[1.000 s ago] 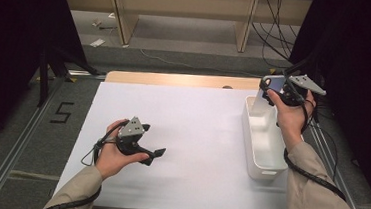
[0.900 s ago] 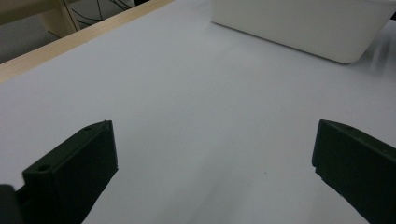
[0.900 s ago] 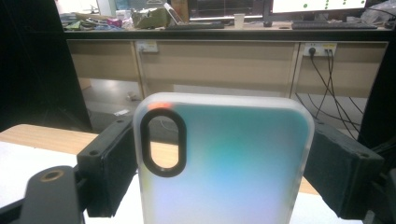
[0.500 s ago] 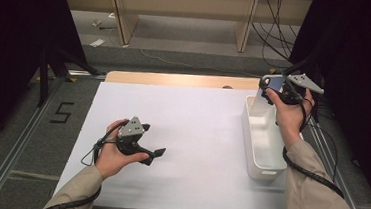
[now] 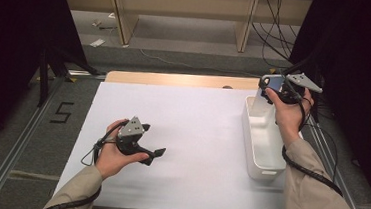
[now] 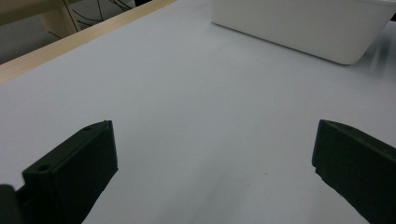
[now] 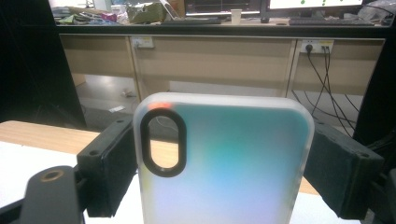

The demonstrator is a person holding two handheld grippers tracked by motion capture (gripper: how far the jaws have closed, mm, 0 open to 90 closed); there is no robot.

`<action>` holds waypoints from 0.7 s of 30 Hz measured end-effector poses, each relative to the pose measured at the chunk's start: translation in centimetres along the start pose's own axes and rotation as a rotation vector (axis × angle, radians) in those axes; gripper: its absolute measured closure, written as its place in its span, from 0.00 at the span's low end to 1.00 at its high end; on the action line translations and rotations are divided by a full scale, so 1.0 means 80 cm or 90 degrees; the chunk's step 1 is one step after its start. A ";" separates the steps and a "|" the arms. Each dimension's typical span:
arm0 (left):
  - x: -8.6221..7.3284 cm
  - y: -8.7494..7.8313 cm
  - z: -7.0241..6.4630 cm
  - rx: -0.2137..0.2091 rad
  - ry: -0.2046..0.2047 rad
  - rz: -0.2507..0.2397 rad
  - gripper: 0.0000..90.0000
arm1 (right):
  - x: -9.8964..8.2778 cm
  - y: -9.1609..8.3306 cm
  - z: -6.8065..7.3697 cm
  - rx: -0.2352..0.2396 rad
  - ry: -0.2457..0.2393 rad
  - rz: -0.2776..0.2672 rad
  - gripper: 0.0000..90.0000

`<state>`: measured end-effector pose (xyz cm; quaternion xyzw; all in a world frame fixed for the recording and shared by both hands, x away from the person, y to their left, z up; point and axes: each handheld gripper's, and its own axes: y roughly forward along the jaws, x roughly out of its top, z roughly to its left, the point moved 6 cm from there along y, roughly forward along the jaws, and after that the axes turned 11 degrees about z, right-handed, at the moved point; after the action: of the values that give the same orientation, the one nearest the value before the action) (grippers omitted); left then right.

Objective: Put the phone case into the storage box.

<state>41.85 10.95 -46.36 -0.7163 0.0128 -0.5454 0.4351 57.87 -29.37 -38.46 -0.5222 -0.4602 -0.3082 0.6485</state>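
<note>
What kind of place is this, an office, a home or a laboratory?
Most likely a laboratory or a recording workspace. A white table stands between black curtains, a number five is taped on the floor beside it, and cables hang at a wooden bench behind.

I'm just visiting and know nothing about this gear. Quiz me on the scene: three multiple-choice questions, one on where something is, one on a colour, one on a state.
1. Where is the white bin?
A. the table's right side
B. the table's left side
C. on the floor

2. What colour is the table cover?
A. green
B. white
C. red

3. How does the right gripper stand?
A. open, nothing between its jaws
B. lying flat on the table
C. shut on the phone case

Answers:
1. A, the high view shows the bin along the right edge.
2. B, the cover is plain white in the high view.
3. C, the right gripper view shows both black jaws pressed against the case's sides.
</note>
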 end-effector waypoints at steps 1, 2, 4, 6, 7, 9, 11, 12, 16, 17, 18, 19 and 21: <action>0.000 0.000 0.000 0.000 0.000 0.000 0.00 | 0.000 0.001 0.000 0.000 0.001 0.001 0.20; 0.000 0.000 0.000 0.000 0.000 0.000 0.00 | -0.001 0.001 0.000 -0.001 0.002 0.002 0.20; 0.000 0.000 0.000 0.000 0.001 0.000 0.00 | -0.001 0.002 -0.001 -0.003 0.000 0.003 0.20; 0.000 0.000 0.000 0.000 0.000 0.000 0.00 | -0.001 0.003 -0.002 -0.004 0.000 0.003 0.20; 0.000 0.000 0.000 0.000 0.001 0.000 0.00 | -0.002 0.003 -0.002 -0.004 0.000 0.005 0.20; 0.000 0.000 0.000 0.000 0.000 0.000 0.00 | -0.002 0.005 -0.002 -0.004 0.001 0.005 0.20; 0.000 0.000 0.000 0.000 0.000 0.000 0.00 | -0.002 0.006 -0.003 -0.004 0.001 0.005 0.20; 0.000 0.000 0.000 0.000 0.000 0.000 0.00 | -0.003 0.006 -0.003 -0.005 0.002 0.006 0.20; 0.000 0.000 0.000 0.000 0.000 0.000 0.00 | -0.003 0.008 -0.003 -0.005 0.002 0.007 0.20; 0.000 0.000 0.000 0.000 0.000 0.000 0.00 | -0.004 0.009 -0.003 -0.006 0.001 0.008 0.20; 0.000 0.000 0.000 0.000 0.000 0.000 0.00 | -0.004 0.009 -0.003 -0.007 0.001 0.009 0.20; 0.000 0.000 0.000 0.000 0.000 0.000 0.00 | -0.004 0.010 -0.003 -0.006 0.001 0.009 0.20; 0.000 0.000 0.000 0.000 0.000 0.000 0.00 | -0.004 0.010 -0.004 -0.006 0.002 0.009 0.20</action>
<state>41.85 10.94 -46.36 -0.7162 0.0128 -0.5456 0.4350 58.55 -29.45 -39.11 -0.5281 -0.4536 -0.3069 0.6490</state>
